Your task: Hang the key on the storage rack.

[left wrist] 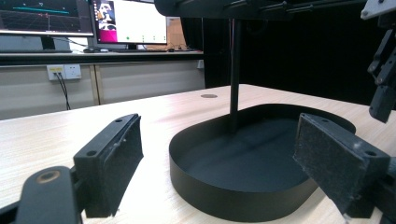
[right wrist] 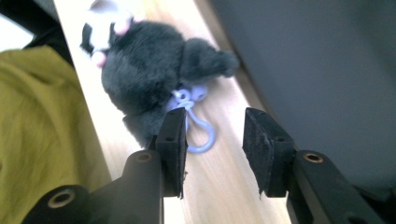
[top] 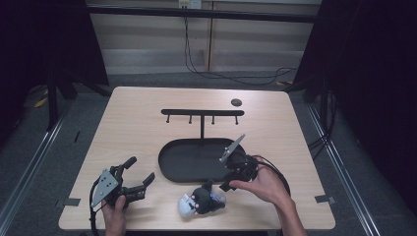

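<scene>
A black and white plush toy (top: 199, 204) lies near the table's front edge, and the right gripper view has it (right wrist: 149, 70) just beyond the jaws. Its pale purple clip (right wrist: 201, 135) rests on the wood between my right gripper's (right wrist: 215, 121) jaws, which stand partly apart without pressing on it. Seen from above, the right gripper (top: 216, 189) points left at the plush from the tray's front right. My left gripper (top: 141, 169) sits at the front left, open and holding nothing. Its jaws (left wrist: 217, 135) face the black oval tray (left wrist: 224, 196).
The tray (top: 167, 167) lies mid-table, and from it rises a black stand (top: 201, 113) with a hook bar. A small black disc (top: 236, 102) lies at the far right. Yellow-green cloth (right wrist: 37, 116) shows beyond the table edge. Monitors (left wrist: 126, 21) stand behind the table.
</scene>
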The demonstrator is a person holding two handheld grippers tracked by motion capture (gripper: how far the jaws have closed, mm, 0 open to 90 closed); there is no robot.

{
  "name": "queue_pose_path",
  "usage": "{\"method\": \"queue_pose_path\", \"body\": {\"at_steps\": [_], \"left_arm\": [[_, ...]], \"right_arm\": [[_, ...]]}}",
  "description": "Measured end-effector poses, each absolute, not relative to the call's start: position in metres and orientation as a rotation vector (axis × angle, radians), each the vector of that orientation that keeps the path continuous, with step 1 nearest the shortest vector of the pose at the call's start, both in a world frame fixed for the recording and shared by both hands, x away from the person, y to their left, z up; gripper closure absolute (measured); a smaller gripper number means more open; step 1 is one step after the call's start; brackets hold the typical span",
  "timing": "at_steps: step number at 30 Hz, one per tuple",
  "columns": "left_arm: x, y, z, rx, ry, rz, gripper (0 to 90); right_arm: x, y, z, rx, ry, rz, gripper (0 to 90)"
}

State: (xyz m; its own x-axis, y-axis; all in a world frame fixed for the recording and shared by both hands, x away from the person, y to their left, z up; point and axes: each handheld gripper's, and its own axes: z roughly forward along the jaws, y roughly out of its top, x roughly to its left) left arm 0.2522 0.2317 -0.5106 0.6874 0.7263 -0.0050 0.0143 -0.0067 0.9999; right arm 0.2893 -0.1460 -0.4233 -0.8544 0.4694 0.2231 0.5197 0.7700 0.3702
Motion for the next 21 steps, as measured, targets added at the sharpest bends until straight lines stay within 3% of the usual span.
{"method": "queue_pose_path", "body": {"at_steps": [7,21], "left_arm": [[0.252,0.232,-0.511,1.488,0.645,0.631,15.2],[0.252,0.232,-0.511,1.488,0.646,0.631,15.2]], "right_arm": [[0.293,-0.127,-0.434,-0.692,-2.871,-0.475,74.6],[0.297,-0.106,-0.456,-0.591,-2.838,-0.332,74.7]]}}
